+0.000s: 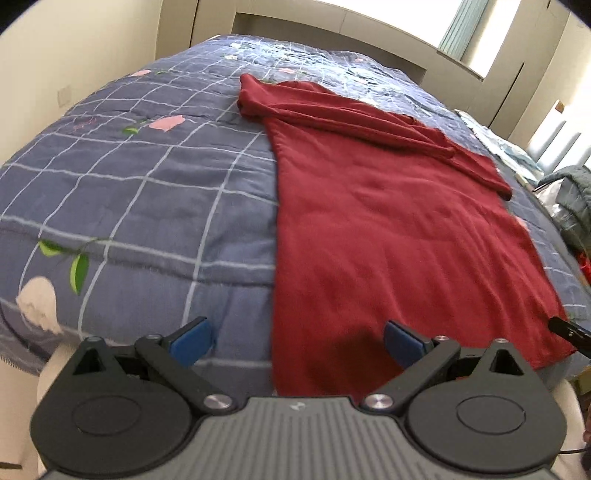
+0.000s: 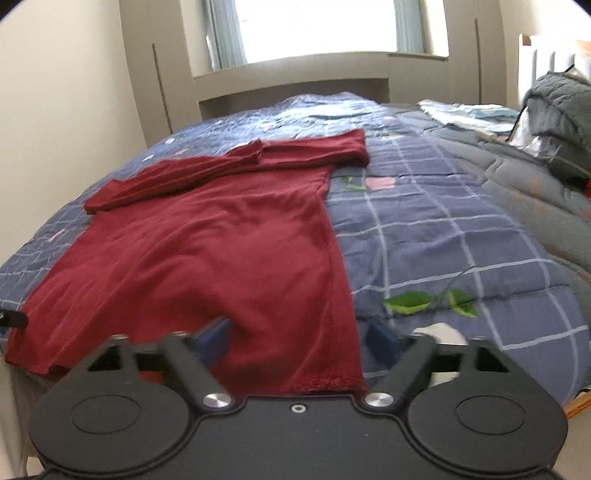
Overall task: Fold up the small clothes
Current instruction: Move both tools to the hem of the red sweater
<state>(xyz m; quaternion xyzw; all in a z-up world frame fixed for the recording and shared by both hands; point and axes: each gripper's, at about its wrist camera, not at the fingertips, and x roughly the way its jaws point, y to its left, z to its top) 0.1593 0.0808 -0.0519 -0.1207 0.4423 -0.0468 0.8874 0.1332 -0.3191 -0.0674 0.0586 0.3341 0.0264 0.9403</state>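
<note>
The left gripper [image 1: 297,343] stands wide apart over the near left hem corner of the red garment [image 1: 388,229], its blue pads [image 1: 194,341] clear of the cloth and holding nothing; the right gripper [image 2: 299,345] is partly open astride the near right hem corner [image 2: 325,382], cloth between its fingers, though whether they pinch it I cannot tell; the garment lies flat on the blue checked quilt [image 1: 129,192], sleeves folded across the far end; beyond, a window [image 2: 317,26].
</note>
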